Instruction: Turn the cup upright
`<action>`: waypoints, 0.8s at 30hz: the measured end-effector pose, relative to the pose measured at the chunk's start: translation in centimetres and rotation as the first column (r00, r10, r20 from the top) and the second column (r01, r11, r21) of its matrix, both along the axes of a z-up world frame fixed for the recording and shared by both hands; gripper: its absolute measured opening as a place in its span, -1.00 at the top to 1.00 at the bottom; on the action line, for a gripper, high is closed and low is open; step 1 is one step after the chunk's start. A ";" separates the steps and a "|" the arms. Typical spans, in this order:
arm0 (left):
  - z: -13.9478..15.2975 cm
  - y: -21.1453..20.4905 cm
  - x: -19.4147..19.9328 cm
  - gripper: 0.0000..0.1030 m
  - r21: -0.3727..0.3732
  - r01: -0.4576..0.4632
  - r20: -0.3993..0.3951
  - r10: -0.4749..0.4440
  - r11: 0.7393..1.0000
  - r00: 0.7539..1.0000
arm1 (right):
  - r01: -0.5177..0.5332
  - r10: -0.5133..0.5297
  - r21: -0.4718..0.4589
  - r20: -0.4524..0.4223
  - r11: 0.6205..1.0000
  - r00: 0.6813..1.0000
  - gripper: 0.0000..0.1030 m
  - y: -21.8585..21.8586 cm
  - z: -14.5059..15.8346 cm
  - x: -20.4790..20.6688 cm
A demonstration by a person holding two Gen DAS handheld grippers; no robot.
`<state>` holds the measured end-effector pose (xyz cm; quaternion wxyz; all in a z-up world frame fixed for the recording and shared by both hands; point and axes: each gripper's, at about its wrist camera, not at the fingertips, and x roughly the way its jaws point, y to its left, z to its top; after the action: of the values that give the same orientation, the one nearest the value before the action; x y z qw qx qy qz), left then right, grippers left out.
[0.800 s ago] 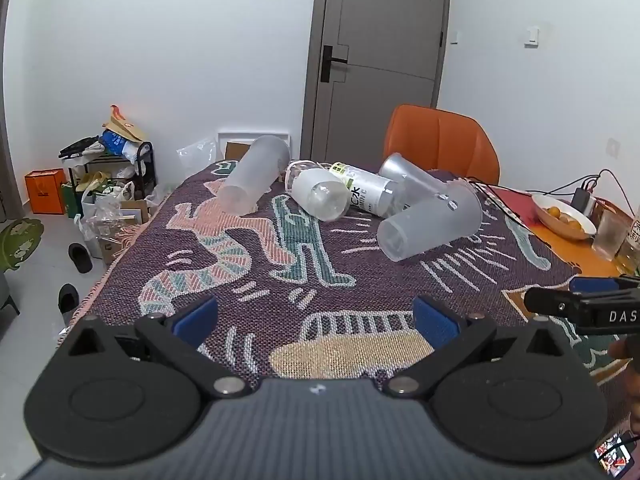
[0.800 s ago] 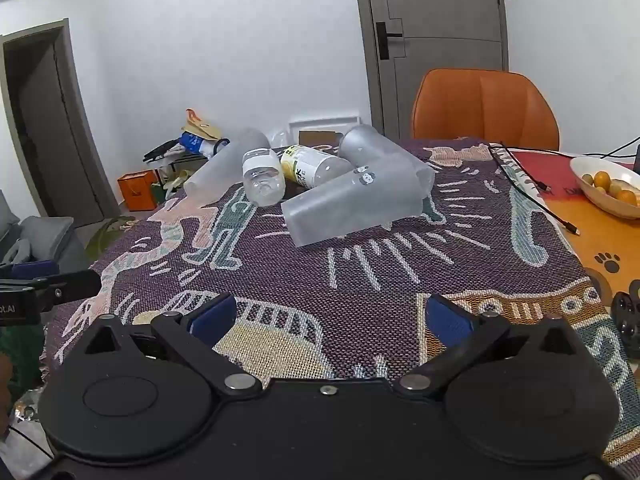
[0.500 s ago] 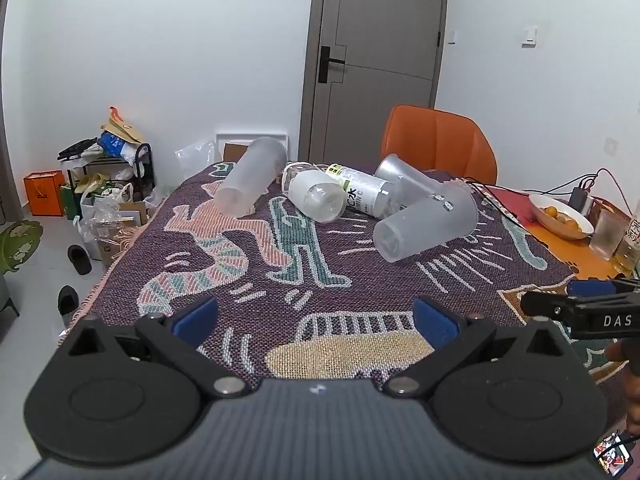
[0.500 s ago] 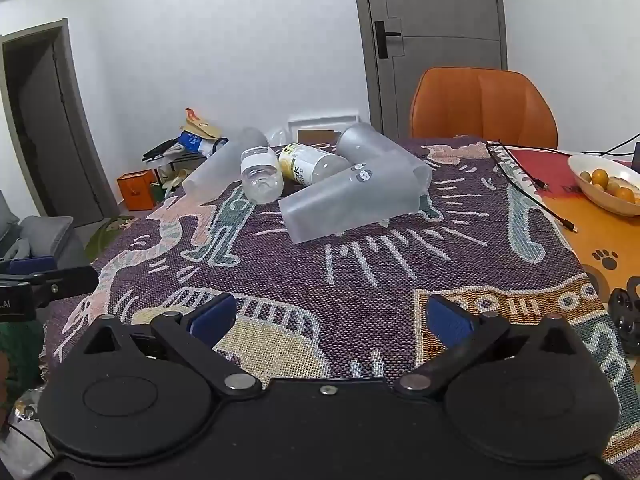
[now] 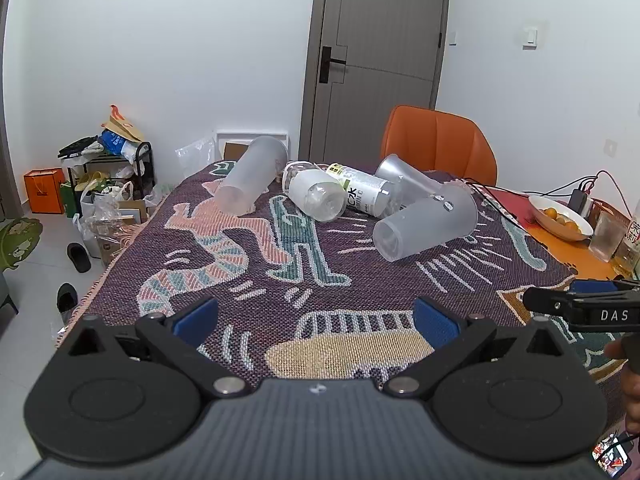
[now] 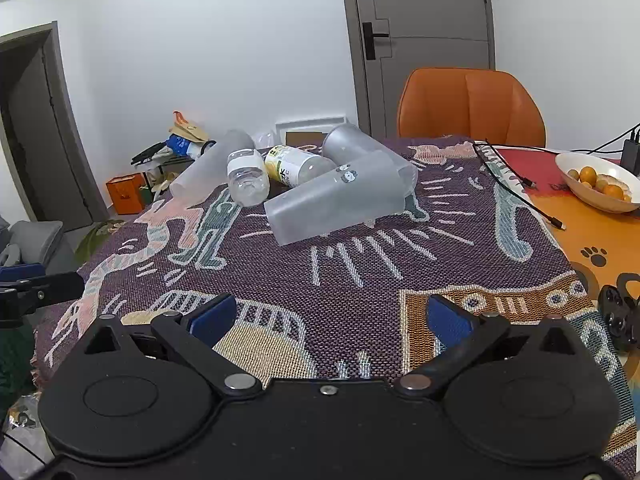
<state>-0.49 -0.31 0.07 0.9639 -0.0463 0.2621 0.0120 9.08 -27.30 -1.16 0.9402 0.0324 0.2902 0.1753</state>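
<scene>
Three frosted plastic cups lie on their sides on the patterned cloth. The nearest cup (image 5: 426,226) (image 6: 336,202) lies mid-table with a small panda print. A second cup (image 5: 250,176) (image 6: 210,168) lies at the far left. A third cup (image 5: 400,178) (image 6: 352,140) lies behind the nearest one. My left gripper (image 5: 316,320) is open and empty, near the front edge. My right gripper (image 6: 328,316) is open and empty, also well short of the cups; it also shows in the left wrist view (image 5: 584,306).
Two clear bottles (image 5: 320,194) (image 5: 364,194) lie between the cups. An orange chair (image 5: 438,146) stands behind the table. A white bowl of oranges (image 6: 600,180), a cable (image 6: 516,188) and a glass (image 5: 608,236) sit at the right. Floor clutter lies left.
Both grippers have pulled back and risen slightly, so the cups look a little farther away. Nothing on the table has moved.
</scene>
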 end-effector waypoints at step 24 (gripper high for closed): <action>0.4 0.1 -0.2 -1.00 -0.003 -0.003 0.010 0.003 1.000 1.000 | -0.001 0.001 -0.009 0.014 1.000 1.000 -1.00 0.1 0.3 0.0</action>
<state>-0.74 -0.25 0.48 0.9650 -0.0482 0.2573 0.0129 9.07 -27.21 -0.85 0.9423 0.0266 0.2844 0.1747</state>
